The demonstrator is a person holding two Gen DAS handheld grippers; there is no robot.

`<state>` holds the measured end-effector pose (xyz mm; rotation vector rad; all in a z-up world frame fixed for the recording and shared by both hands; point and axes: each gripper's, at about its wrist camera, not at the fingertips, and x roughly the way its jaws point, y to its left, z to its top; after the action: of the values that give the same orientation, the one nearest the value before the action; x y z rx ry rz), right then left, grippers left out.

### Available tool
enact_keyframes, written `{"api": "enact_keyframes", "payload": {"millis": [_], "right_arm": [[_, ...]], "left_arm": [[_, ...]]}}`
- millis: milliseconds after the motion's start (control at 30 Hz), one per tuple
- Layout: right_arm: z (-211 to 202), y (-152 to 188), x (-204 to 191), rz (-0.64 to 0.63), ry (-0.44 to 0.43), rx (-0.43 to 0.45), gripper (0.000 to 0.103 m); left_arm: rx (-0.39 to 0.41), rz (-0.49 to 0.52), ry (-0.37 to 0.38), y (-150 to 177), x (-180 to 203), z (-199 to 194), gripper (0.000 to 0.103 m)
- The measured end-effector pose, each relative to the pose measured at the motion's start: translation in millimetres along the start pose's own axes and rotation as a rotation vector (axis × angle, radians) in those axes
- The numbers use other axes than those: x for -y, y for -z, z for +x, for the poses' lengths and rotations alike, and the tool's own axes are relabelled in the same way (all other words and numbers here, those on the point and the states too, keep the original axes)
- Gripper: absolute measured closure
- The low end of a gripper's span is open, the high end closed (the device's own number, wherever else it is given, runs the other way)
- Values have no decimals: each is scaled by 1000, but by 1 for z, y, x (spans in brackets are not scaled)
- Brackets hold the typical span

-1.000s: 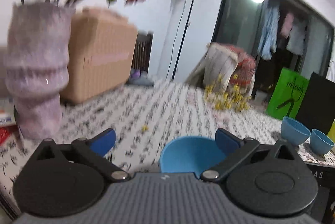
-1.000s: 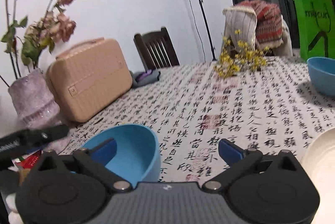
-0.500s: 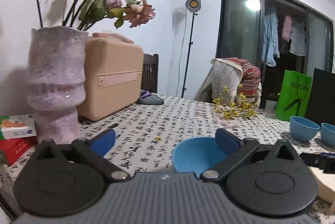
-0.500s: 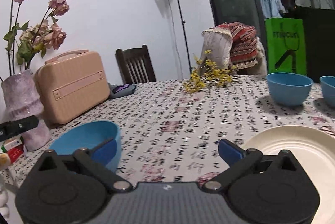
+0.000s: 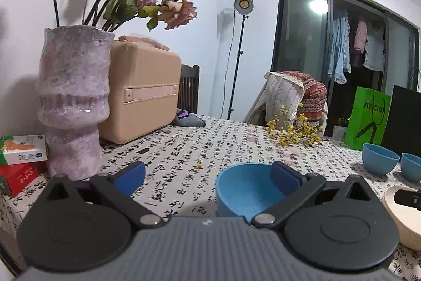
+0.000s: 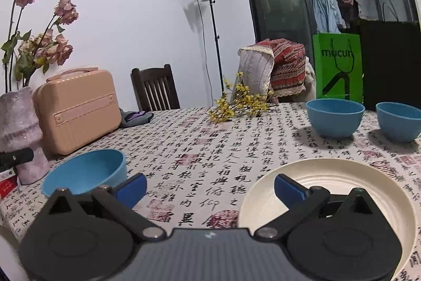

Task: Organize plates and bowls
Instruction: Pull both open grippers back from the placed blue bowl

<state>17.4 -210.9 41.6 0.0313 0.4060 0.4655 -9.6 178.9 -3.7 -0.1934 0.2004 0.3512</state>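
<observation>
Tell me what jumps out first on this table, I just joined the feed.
Nearest, one blue bowl sits right before the open left gripper, and a cream plate lies under the open right gripper. Two more blue bowls stand apart at the far right. On the left, a purple vase of wilted roses stands beside a tan case.

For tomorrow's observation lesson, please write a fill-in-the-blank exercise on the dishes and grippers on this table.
1. The round bowls on the patterned tablecloth number ____ in the right wrist view.
2. The ribbed round plate is ____ in colour.
3. The left gripper and right gripper both have their jaws ____.
4. The near blue bowl lies in front of the ____ gripper.

Missing words: three; cream; open; left
</observation>
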Motion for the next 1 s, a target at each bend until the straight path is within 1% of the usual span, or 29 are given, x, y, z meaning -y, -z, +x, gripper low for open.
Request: {"api": "enact_keyframes", "payload": {"millis": [100, 233, 567, 833, 1000], "right_arm": [[-6, 2, 5, 8, 6, 10, 0], [-14, 8, 10, -5, 26, 26, 0], [-36, 18, 22, -20, 79, 64, 0], [-42, 17, 24, -23, 96, 63, 0], [-47, 19, 23, -45, 124, 74, 0]], "left_arm": [[-7, -7, 14, 1, 3, 3, 0], [5, 22, 15, 5, 9, 2, 0], [24, 42, 29, 9, 16, -2, 0], [43, 79, 47, 11, 19, -9, 0], [52, 100, 56, 13, 22, -14, 0]]}}
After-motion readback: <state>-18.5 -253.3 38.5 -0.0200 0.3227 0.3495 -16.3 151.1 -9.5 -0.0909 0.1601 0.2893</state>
